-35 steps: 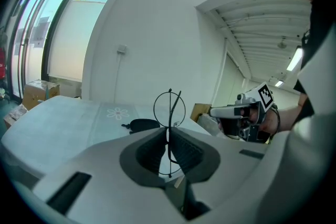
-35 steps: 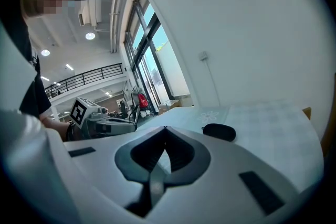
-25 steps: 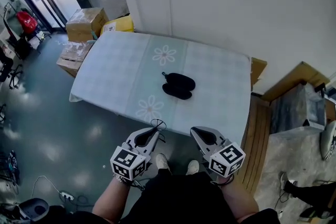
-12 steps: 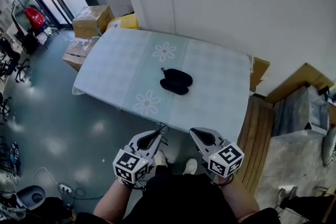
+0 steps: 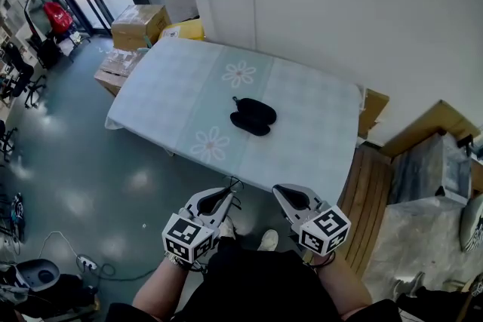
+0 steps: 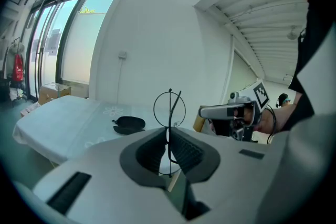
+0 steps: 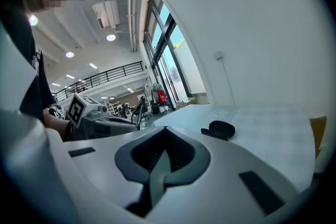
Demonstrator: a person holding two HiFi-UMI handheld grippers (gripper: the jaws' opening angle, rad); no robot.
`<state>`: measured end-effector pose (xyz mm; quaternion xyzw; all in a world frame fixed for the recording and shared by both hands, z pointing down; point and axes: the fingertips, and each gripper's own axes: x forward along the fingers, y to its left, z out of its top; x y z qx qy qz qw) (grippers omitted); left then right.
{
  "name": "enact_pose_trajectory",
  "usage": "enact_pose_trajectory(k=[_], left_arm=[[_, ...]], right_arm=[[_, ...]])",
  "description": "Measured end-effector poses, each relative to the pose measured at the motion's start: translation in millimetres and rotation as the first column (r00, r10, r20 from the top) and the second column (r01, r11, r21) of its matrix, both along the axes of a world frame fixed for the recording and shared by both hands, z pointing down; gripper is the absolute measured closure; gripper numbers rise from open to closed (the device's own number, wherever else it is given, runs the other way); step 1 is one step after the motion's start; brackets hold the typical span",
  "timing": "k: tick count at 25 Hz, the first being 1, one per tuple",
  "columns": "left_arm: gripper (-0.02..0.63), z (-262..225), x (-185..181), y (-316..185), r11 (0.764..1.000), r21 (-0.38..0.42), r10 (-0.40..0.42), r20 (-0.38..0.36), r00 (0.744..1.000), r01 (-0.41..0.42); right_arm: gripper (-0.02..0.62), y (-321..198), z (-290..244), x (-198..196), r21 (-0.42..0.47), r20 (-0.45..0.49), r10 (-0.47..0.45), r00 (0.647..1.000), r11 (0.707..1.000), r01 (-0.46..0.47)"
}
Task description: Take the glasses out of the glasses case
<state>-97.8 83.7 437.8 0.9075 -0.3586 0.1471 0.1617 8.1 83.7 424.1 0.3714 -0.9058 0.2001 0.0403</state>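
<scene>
A black glasses case point(image 5: 253, 116) lies open in the middle of the pale blue flowered table point(image 5: 181, 83), well ahead of both grippers. My left gripper point(image 5: 224, 191) is shut on thin wire-framed glasses point(image 5: 229, 182), held off the table in front of my body. In the left gripper view the glasses point(image 6: 169, 107) stand upright, pinched between the jaws, with the case point(image 6: 127, 124) far behind. My right gripper point(image 5: 281, 191) is shut with nothing in it. From the right gripper view the case point(image 7: 220, 129) shows on the table to the right.
The table stands against a white wall. Cardboard boxes point(image 5: 139, 23) sit on the floor beyond its left corner. A wooden crate and boards point(image 5: 423, 162) are at the right. A cable and socket point(image 5: 83, 262) lie on the floor at lower left.
The head view has drifted a little, so the table and case sit slightly higher in it. Both grippers keep the same pose, the left still holding the glasses.
</scene>
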Motion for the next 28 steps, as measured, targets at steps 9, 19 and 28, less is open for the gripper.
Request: enact_pose_trajectory(k=[9, 19, 28], left_arm=[[0.557, -4, 10, 2, 1.000, 0.007, 0.002, 0.010, 1.000, -0.002], [0.557, 0, 18, -1, 1.000, 0.001, 0.007, 0.016, 1.000, -0.007], [0.558, -1, 17, -3, 1.000, -0.003, 0.012, 0.018, 1.000, -0.012]], right_arm=[[0.572, 3, -1, 9, 0.005, 0.000, -0.008, 1.000, 1.000, 0.008], [0.572, 0, 3, 16, -0.003, 0.009, 0.001, 1.000, 1.000, 0.000], [0.572, -2, 2, 17, -0.005, 0.012, 0.012, 1.000, 1.000, -0.012]])
